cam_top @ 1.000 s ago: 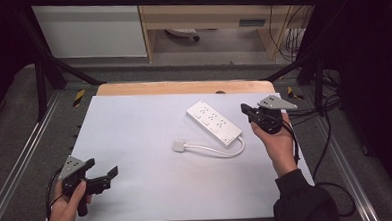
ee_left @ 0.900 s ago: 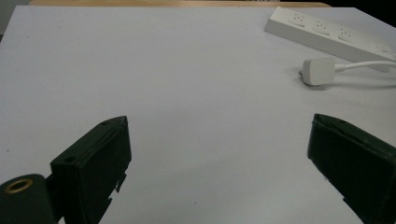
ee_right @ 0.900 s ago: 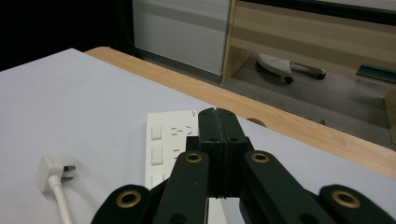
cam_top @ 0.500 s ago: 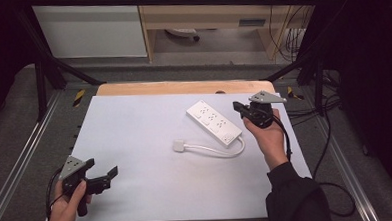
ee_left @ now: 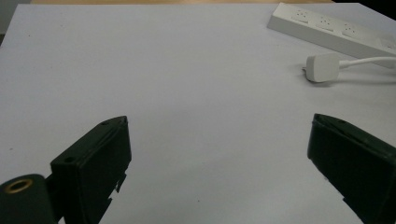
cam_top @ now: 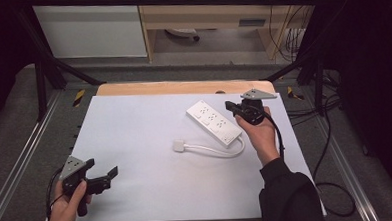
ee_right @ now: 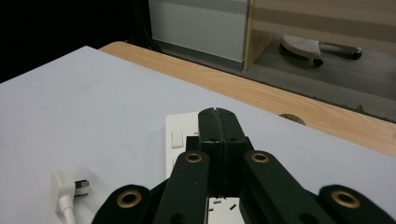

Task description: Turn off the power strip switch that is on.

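Power strip: a white rectangular plastic power strip (cam_top: 214, 122) is laid diagonally on the right half of the surface, nearer the far edge than the near one, its sockets facing up.
Cable and plug: a white cable (cam_top: 221, 150) is looped from the strip's near end back toward the middle of the surface, ending in a white flat plug (cam_top: 179, 146) that lies loose, just beside the strip but not touching it; its pins can be made out in the right gripper view (ee_right: 70, 185).
Right claw (cam_top: 230, 106): it is held low over the strip's right side, its two black jaws pressed together with nothing between them; whether the strip is touched cannot be told. In its own view (ee_right: 218, 114) the closed tips are seen above the strip's switch end.
Left claw (cam_top: 107, 177): it is held at the near left corner of the surface, well apart from the strip, jaws spread wide and nothing held (ee_left: 219, 140).
Surface: a pale grey sheet (cam_top: 137, 193) is laid over a wooden top, a strip of wood left bare along the far edge.
Progress: the work is judged to be at its start. The plug is not yet inserted or lifted, and neither strip nor cable is gripped; the right claw appears to be positioned at the strip, and everything beyond that is left to do.
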